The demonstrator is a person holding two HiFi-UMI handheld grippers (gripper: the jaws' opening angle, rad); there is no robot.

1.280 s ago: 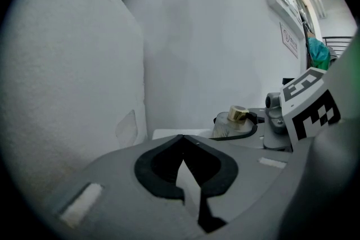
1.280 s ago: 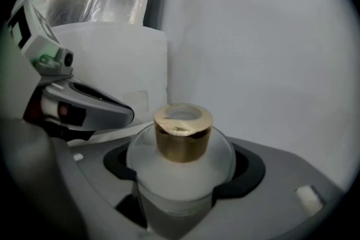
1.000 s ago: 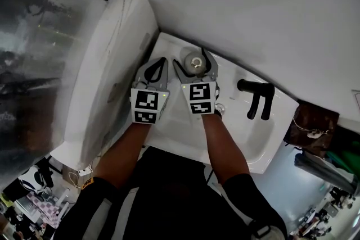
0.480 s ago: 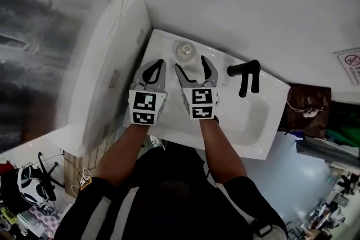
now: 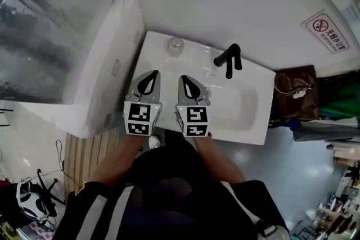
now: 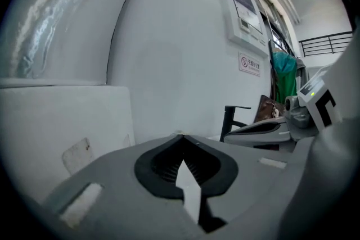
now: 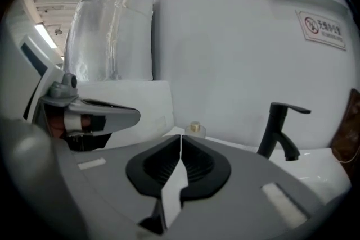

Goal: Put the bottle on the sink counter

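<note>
Sink counter is carrying the bottle upright at its back-left corner | right gripper, jaws just closing on nothing, is pointing straight at it from the front edge | left gripper is sitting pinched together, empty

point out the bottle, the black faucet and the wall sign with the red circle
bottle (image 5: 175, 46), head view, on its top seen from above
black faucet (image 5: 229, 57), head view, on the middle of its dark body
wall sign (image 5: 328, 31), head view, on the middle of the white plate
</note>
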